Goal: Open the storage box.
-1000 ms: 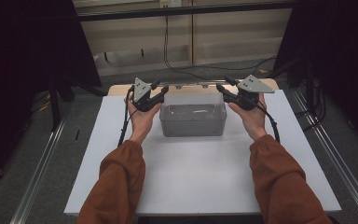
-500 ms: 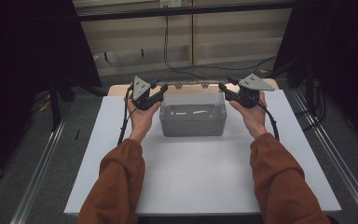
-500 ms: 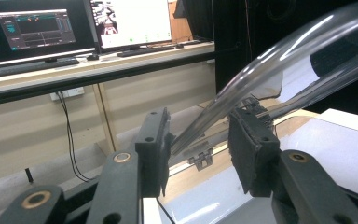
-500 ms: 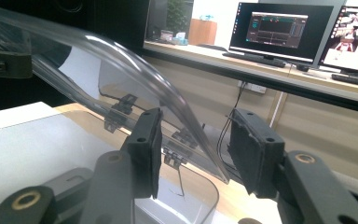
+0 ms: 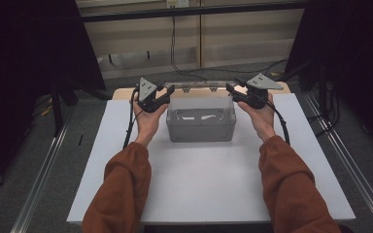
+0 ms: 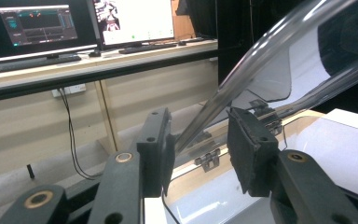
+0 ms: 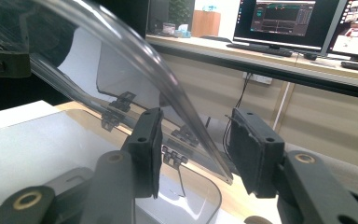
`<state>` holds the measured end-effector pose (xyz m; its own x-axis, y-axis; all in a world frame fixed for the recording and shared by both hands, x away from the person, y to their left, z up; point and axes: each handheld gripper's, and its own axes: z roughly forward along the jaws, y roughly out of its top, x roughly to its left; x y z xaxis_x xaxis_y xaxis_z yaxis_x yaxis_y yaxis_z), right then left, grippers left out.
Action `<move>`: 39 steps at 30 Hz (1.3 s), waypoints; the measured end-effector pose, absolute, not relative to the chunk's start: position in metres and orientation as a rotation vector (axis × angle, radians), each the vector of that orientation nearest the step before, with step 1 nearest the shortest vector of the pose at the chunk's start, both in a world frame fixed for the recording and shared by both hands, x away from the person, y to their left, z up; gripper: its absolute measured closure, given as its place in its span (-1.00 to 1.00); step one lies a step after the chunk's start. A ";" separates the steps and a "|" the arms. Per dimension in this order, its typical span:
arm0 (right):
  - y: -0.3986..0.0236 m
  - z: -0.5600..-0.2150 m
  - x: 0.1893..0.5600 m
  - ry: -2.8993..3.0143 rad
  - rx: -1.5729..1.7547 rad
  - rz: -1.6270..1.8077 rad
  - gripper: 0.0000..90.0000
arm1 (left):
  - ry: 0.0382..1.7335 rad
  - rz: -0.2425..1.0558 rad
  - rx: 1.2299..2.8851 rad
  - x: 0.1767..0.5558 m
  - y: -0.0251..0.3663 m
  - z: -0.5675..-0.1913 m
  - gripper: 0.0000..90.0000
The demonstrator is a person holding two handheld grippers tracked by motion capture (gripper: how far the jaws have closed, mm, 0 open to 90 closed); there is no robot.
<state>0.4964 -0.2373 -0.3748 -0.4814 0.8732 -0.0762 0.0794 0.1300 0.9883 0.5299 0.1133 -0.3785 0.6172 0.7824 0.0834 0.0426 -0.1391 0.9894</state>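
A clear plastic box point(image 5: 201, 128) stands at the back of the white board point(image 5: 199, 189). Its hinged clear lid point(image 5: 199, 92) is raised and tilted toward the rear. My left gripper point(image 5: 167, 92) is at the lid's left end and my right gripper point(image 5: 230, 90) at its right end. In the left gripper view the lid's rim point(image 6: 270, 51) slants down between the jaws of the left gripper point(image 6: 198, 135), which stand apart around it. In the right gripper view the rim point(image 7: 121, 42) likewise passes between the spread jaws of the right gripper point(image 7: 196, 140). The pads do not clamp it.
Metal hinges point(image 6: 208, 158) join lid and box at the rear. Beyond the table runs a bench with monitors point(image 7: 284, 18) and hanging cables point(image 5: 175, 43). Metal rails point(image 5: 43, 179) flank the board, with dark curtains on both sides.
The right gripper has shifted slightly left and toward the back, and the lid stands a little higher. The left hand has kept its place.
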 end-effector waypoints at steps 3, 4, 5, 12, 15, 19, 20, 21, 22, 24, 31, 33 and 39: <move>-0.237 -0.376 0.499 1.696 0.940 1.407 0.16 | 0.708 0.740 1.600 0.532 0.114 -0.379 0.32; -0.236 -0.375 0.499 1.698 0.938 1.402 0.16 | 0.709 0.742 1.601 0.533 0.114 -0.379 0.32; -0.236 -0.375 0.500 1.700 0.936 1.400 0.17 | 0.710 0.738 1.599 0.534 0.114 -0.379 0.32; -0.236 -0.378 0.505 1.716 0.939 1.374 0.24 | 0.716 0.728 1.602 0.537 0.114 -0.381 0.33; -0.238 -0.381 0.507 1.710 0.958 1.389 0.29 | 0.717 0.726 1.607 0.539 0.114 -0.382 0.33; -0.238 -0.381 0.511 1.718 0.962 1.406 0.40 | 0.704 0.720 1.634 0.542 0.112 -0.381 0.40; -0.237 -0.381 0.511 1.717 0.963 1.404 0.40 | 0.705 0.723 1.636 0.543 0.113 -0.381 0.40; -0.237 -0.380 0.511 1.716 0.956 1.401 0.41 | 0.704 0.718 1.631 0.544 0.112 -0.381 0.40; -0.237 -0.381 0.512 1.713 0.961 1.404 0.41 | 0.705 0.712 1.629 0.544 0.112 -0.381 0.40; -0.238 -0.381 0.513 1.710 0.964 1.413 0.42 | 0.710 0.709 1.626 0.545 0.112 -0.381 0.40; -0.238 -0.376 0.520 1.717 0.968 1.405 0.44 | 0.704 0.713 1.634 0.551 0.111 -0.376 0.43; -0.238 -0.376 0.522 1.704 0.971 1.412 0.44 | 0.699 0.716 1.638 0.553 0.111 -0.376 0.44; -0.238 -0.375 0.526 1.692 0.990 1.428 0.46 | 0.703 0.723 1.624 0.561 0.110 -0.378 0.47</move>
<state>0.5258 -0.2379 -0.3754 -0.4619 0.8862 -0.0362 0.1129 0.0992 0.9886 0.5611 0.1104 -0.3782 0.6286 0.7734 0.0821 0.0608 -0.1541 0.9862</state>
